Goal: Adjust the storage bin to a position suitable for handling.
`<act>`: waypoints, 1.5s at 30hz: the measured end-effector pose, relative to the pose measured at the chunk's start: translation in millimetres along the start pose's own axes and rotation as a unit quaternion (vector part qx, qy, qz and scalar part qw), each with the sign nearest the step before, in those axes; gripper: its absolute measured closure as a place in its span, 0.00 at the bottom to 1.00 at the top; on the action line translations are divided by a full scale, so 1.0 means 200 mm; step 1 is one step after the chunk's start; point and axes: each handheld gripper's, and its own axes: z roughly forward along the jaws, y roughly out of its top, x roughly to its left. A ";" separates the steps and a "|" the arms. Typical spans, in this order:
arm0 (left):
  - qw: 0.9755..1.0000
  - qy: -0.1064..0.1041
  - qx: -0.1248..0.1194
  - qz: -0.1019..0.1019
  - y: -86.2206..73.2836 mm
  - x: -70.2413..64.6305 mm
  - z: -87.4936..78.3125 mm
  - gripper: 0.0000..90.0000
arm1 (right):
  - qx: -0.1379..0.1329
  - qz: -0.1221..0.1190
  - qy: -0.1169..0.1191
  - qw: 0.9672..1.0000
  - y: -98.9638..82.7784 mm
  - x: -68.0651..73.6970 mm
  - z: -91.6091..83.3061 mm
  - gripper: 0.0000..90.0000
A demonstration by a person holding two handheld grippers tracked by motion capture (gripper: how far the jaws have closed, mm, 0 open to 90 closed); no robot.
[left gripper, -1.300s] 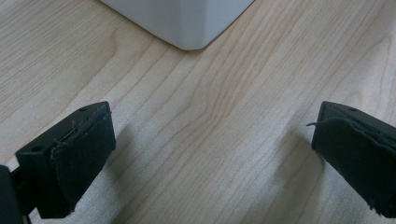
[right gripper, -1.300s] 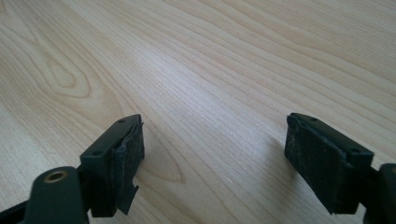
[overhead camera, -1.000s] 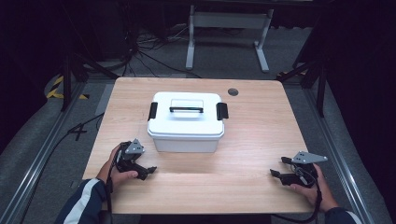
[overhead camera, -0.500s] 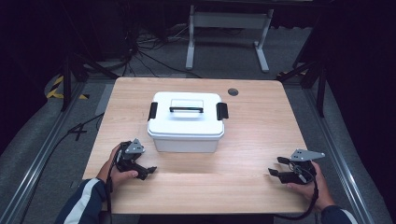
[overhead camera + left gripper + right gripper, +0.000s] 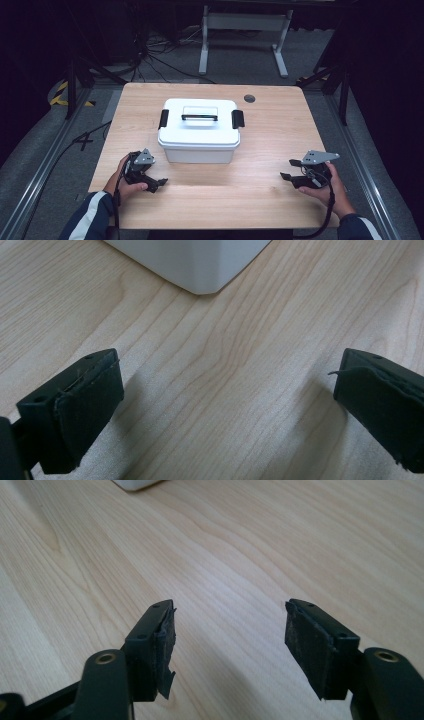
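Note:
A white plastic box (image 5: 199,131) with a clip-on lid, a top handle (image 5: 199,117) and black side latches (image 5: 163,119) stands in the middle of the wooden table (image 5: 260,145). My left gripper (image 5: 156,184) rests on the table near the front left, just short of the box's front left corner (image 5: 200,270). It is open, with bare wood between its jaws. My right gripper (image 5: 290,169) hovers low at the front right, well clear of the box (image 5: 135,484). It is open too and holds nothing.
A small dark round hole (image 5: 249,98) sits in the table's far right part. Beyond the table are a white metal stand (image 5: 243,30), cables (image 5: 150,55) on grey floor, and dark surroundings. Rails (image 5: 45,165) run along both sides.
My right gripper has shifted slightly left and forward and turned a little. The left gripper and the box have stayed put.

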 end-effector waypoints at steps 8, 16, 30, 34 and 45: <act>1.000 0.000 0.000 0.000 0.00 0.00 0.00 0.00 | -0.006 -0.024 0.006 1.000 0.12 0.01 0.02 0.45; 1.000 0.000 0.001 0.001 0.00 0.00 0.00 0.00 | -0.023 -0.043 0.021 0.999 0.26 0.03 0.04 0.45; 1.000 0.000 0.003 -0.001 0.00 0.00 0.00 0.00 | -0.011 -0.086 0.007 0.996 0.50 0.03 -0.02 0.47; 1.000 0.000 0.003 -0.001 0.00 0.00 0.00 0.00 | -0.013 -0.093 0.006 0.996 0.57 0.03 -0.05 0.47; 1.000 0.000 0.003 -0.001 0.00 0.00 0.00 0.00 | -0.014 -0.120 0.006 0.993 0.71 0.05 -0.09 0.50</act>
